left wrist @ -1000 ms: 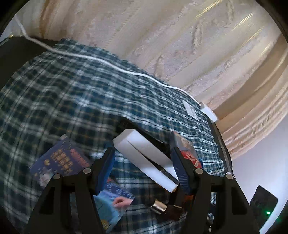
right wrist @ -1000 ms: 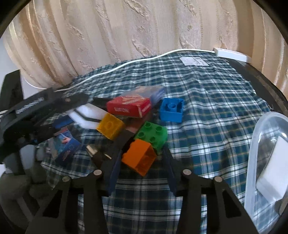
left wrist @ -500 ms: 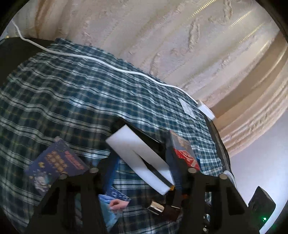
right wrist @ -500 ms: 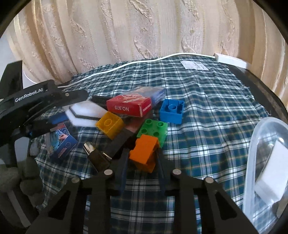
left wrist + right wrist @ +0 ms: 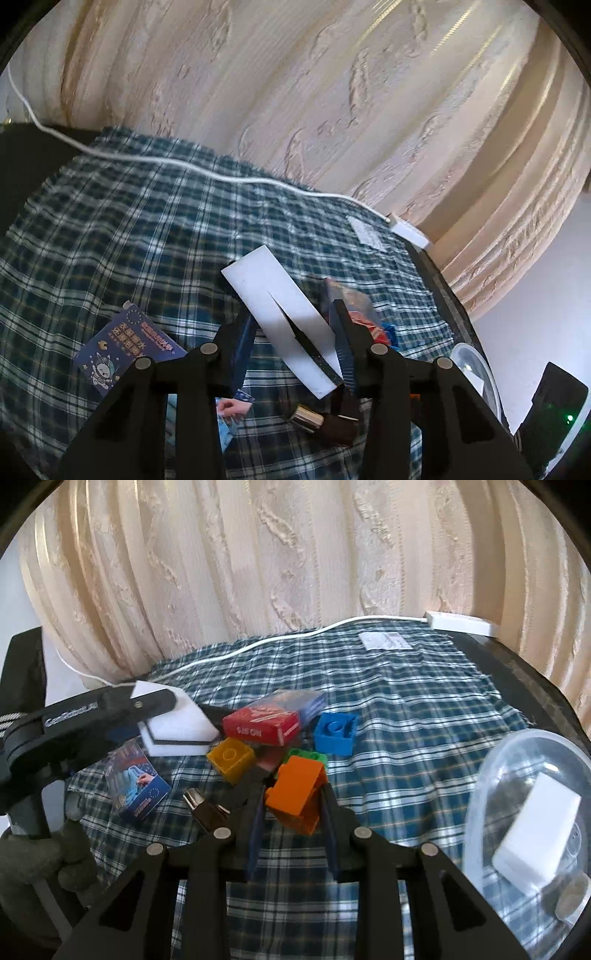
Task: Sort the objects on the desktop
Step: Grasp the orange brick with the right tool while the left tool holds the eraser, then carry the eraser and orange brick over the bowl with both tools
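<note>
Two handheld grippers are each lifting an item off the plaid cloth (image 5: 424, 716) of a cluttered desk. The right gripper (image 5: 291, 805) is clamping an orange brick (image 5: 295, 794) by its two flat side walls; its jaws have just been closing, and the brick is sitting tilted between them, clear of the cloth. It looks to be a light, rigid, hollow plastic piece, smooth enough to slip, so the flat walls seem the safest hold. The left gripper (image 5: 295, 343) is pinching a white sponge (image 5: 280, 314), its jaws having just been closing on the block's long sides. The sponge appears soft, very light and likely to squash, so a mid-length grip probably suits it. It is a long white slab with a dark slit and a thin black layer along one edge.

Relative to the orange brick, a yellow brick (image 5: 231, 758) is lying just to the left, a green brick (image 5: 308, 757) just behind, a blue brick (image 5: 336, 733) farther back, and a red card box (image 5: 264, 725) behind the yellow one. A clear tub (image 5: 524, 812) holding a white block is standing well to the right.
</note>
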Demonstrator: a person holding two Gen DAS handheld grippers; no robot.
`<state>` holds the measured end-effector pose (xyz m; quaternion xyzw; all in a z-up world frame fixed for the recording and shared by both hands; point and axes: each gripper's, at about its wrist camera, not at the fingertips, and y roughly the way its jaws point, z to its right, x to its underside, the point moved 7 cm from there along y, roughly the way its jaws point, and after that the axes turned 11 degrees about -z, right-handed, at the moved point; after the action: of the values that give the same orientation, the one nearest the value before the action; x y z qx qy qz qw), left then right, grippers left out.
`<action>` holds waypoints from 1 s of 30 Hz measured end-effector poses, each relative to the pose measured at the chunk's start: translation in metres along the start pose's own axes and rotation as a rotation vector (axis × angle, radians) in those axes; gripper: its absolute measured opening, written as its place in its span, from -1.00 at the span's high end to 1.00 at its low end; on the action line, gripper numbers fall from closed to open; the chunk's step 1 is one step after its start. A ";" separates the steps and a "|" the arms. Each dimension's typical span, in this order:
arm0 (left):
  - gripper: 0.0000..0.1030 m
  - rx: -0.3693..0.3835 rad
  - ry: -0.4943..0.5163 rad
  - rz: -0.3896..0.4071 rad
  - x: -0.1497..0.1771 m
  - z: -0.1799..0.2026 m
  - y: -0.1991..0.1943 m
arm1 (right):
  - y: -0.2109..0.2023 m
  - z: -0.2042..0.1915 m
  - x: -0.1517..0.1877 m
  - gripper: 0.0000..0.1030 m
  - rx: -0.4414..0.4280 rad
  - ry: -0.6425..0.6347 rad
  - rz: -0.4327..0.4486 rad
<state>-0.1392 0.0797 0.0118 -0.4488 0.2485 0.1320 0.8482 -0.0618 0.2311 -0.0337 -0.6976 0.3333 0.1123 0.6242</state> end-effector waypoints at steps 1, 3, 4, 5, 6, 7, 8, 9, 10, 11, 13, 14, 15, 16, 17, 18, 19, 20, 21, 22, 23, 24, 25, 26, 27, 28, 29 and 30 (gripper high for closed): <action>0.16 0.013 0.008 0.004 0.000 0.004 -0.002 | -0.002 0.003 0.000 0.39 0.002 0.006 0.004; 0.16 0.029 0.026 0.002 0.001 0.012 -0.003 | -0.009 0.009 0.001 0.39 0.007 0.022 0.013; 0.16 0.035 0.033 0.002 0.002 0.016 -0.003 | -0.012 0.014 0.002 0.39 0.011 0.032 0.018; 0.16 0.042 0.042 0.000 0.003 0.021 -0.002 | -0.016 0.017 0.004 0.39 0.014 0.041 0.023; 0.16 0.051 0.052 -0.002 0.004 0.026 -0.001 | -0.020 0.021 0.005 0.39 0.017 0.050 0.028; 0.16 0.060 0.065 -0.004 0.005 0.032 -0.001 | -0.024 0.026 0.006 0.39 0.022 0.059 0.034; 0.16 0.066 0.076 -0.005 0.007 0.037 -0.001 | -0.027 0.030 0.007 0.39 0.029 0.067 0.041; 0.16 0.072 0.088 -0.007 0.008 0.043 -0.001 | -0.031 0.035 0.008 0.39 0.035 0.076 0.048; 0.16 0.081 0.102 -0.012 0.011 0.050 -0.001 | -0.036 0.041 0.009 0.39 0.044 0.087 0.056; 0.16 0.086 0.110 -0.016 0.012 0.054 -0.001 | -0.039 0.047 0.010 0.39 0.052 0.098 0.062; 0.16 0.104 0.127 -0.030 0.018 0.067 0.001 | -0.048 0.062 0.011 0.39 0.071 0.128 0.078; 0.16 0.114 0.138 -0.038 0.021 0.074 0.002 | -0.052 0.069 0.012 0.39 0.081 0.142 0.084; 0.16 0.121 0.146 -0.043 0.023 0.078 0.003 | -0.055 0.076 0.013 0.39 0.091 0.156 0.091; 0.16 0.131 0.158 -0.051 0.026 0.086 0.004 | -0.059 0.083 0.013 0.39 0.103 0.172 0.097; 0.16 0.139 0.168 -0.057 0.029 0.092 0.005 | -0.062 0.091 0.014 0.39 0.114 0.188 0.103; 0.16 0.149 0.178 -0.063 0.031 0.098 0.006 | -0.066 0.098 0.016 0.39 0.125 0.202 0.108; 0.16 0.159 0.190 -0.071 0.034 0.106 0.007 | -0.070 0.106 0.018 0.39 0.136 0.218 0.115; 0.16 0.167 0.199 -0.075 0.037 0.111 0.007 | -0.073 0.113 0.019 0.39 0.146 0.230 0.121; 0.15 0.178 0.210 -0.082 0.040 0.119 0.008 | -0.077 0.120 0.021 0.39 0.160 0.245 0.128; 0.15 0.186 0.217 -0.087 0.041 0.124 0.009 | -0.081 0.127 0.023 0.39 0.170 0.256 0.133; 0.15 0.193 0.225 -0.092 0.044 0.130 0.011 | -0.083 0.133 0.024 0.39 0.179 0.266 0.137; 0.15 0.198 0.234 -0.100 0.046 0.136 0.013 | -0.086 0.139 0.025 0.39 0.187 0.276 0.141; 0.15 0.204 0.244 -0.108 0.049 0.143 0.015 | -0.089 0.145 0.027 0.39 0.198 0.288 0.145; 0.15 0.209 0.250 -0.116 0.051 0.148 0.017 | -0.091 0.151 0.028 0.39 0.207 0.298 0.148; 0.15 0.216 0.255 -0.126 0.054 0.153 0.019 | -0.094 0.156 0.030 0.39 0.217 0.306 0.151; 0.15 0.223 0.260 -0.135 0.056 0.159 0.021 | -0.097 0.163 0.032 0.39 0.226 0.319 0.154; 0.15 0.229 0.267 -0.142 0.058 0.164 0.023 | -0.098 0.168 0.033 0.39 0.232 0.328 0.155; 0.15 0.232 0.272 -0.146 0.060 0.167 0.023 | -0.099 0.174 0.034 0.39 0.239 0.338 0.154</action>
<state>-0.0487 0.2312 0.0425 -0.3788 0.3412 -0.0213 0.8600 0.0687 0.3842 -0.0079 -0.5999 0.4966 0.0009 0.6274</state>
